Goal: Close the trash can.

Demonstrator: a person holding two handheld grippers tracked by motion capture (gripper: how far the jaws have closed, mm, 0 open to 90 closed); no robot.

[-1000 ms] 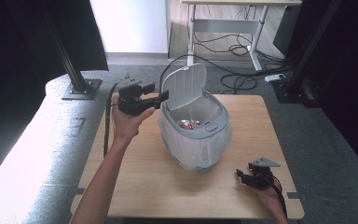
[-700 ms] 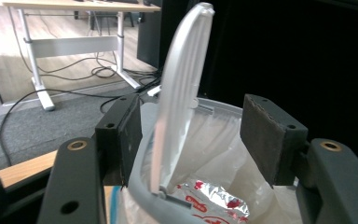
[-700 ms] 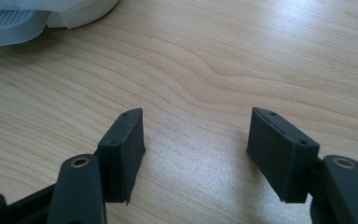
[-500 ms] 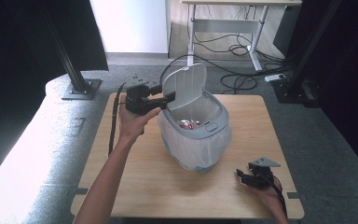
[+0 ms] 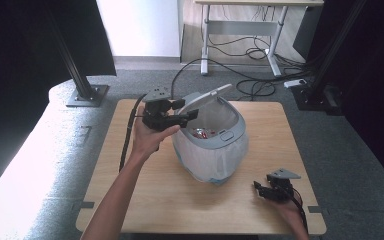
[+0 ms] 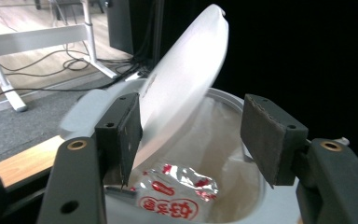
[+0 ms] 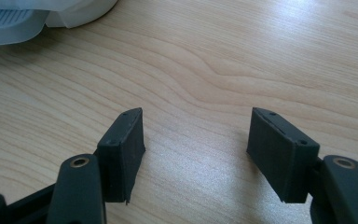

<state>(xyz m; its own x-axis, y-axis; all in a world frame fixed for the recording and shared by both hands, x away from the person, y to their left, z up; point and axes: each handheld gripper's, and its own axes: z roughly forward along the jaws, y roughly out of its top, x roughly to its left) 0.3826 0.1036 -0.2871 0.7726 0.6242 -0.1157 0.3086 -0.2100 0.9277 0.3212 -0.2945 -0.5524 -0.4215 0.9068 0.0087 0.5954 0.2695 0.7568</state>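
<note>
In the left gripper view the left gripper [image 6: 193, 140] has its jaws standing wide apart, nothing clamped between them. The raised lid [image 6: 186, 79] of the bin rises from the middle of that frame toward its top; its lower edge runs close beside the left-hand pad, though whether it touches there I cannot tell. Beyond the pads, at the bottom centre, a crinkled silver wrapper with red print [image 6: 177, 193] lies inside the white liner bag [image 6: 214, 135].

In the high view the left gripper [image 5: 172, 116] sits left of centre, right at the lid's [image 5: 207, 98] hinge side, with the bin [image 5: 215, 145] at the middle of the frame on the wooden table [image 5: 145, 200]. The liner hangs down over the bin's outside.

The right gripper [image 5: 266, 190] is at the lower right of the high view, low over the table and well apart from the bin. In the right gripper view its jaws [image 7: 196, 144] are also apart, with bare tabletop between them; a fold of the liner and the bin's pale blue base [image 7: 9, 25] show at the upper left corner.

Behind the table, at the top of the high view, stand a white desk frame [image 5: 240, 25] and loose floor cables [image 5: 252, 85].
</note>
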